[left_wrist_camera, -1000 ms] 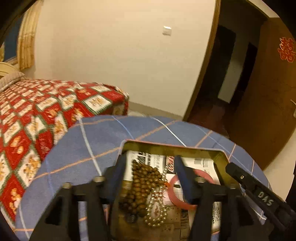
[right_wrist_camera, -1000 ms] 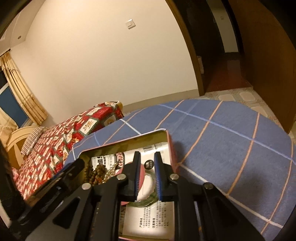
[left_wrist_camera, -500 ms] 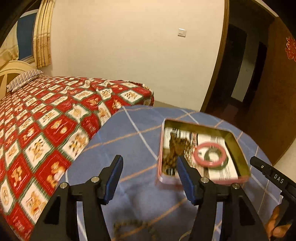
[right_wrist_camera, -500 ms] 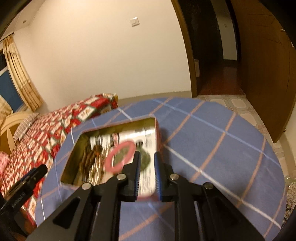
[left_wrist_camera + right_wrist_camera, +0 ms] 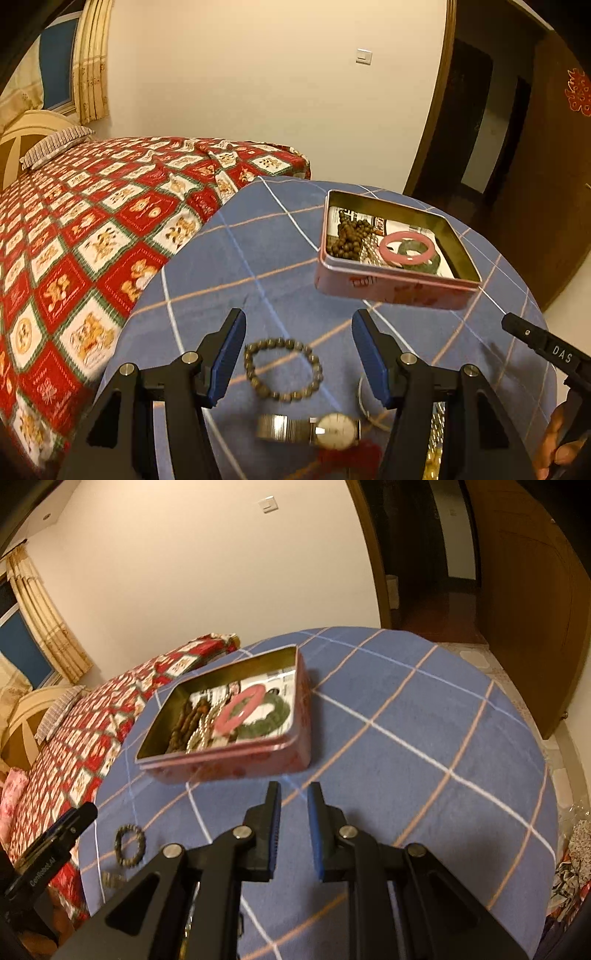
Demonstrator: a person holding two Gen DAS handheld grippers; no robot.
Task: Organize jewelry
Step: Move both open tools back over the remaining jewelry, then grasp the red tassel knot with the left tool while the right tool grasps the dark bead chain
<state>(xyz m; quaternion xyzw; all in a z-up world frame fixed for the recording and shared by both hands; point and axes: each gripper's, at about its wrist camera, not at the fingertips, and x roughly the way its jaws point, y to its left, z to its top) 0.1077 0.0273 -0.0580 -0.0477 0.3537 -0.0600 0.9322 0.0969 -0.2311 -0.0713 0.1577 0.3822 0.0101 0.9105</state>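
A pink tin box [image 5: 395, 286] [image 5: 229, 762] stands on the round blue checked table [image 5: 236, 258]. It holds a pink bangle [image 5: 406, 248] [image 5: 242, 704], a green bangle [image 5: 275, 716], brown wooden beads [image 5: 347, 236] and a pearl string. My left gripper [image 5: 298, 354] is open above a brown bead bracelet [image 5: 282, 369] [image 5: 130, 843] lying on the cloth. A gold watch [image 5: 332, 430] lies nearer. My right gripper [image 5: 294, 829] is nearly closed with a narrow gap, empty, in front of the tin.
A bed with a red patterned quilt [image 5: 92, 221] stands left of the table. A red tassel [image 5: 354, 456] and a thin cord [image 5: 364, 397] lie near the watch. A wooden door [image 5: 532, 609] and dark doorway are at the right.
Both grippers have pulled back and up from inside the tin. The pink bangle now lies in the tin. The bracelet and watch on the table have come into view.
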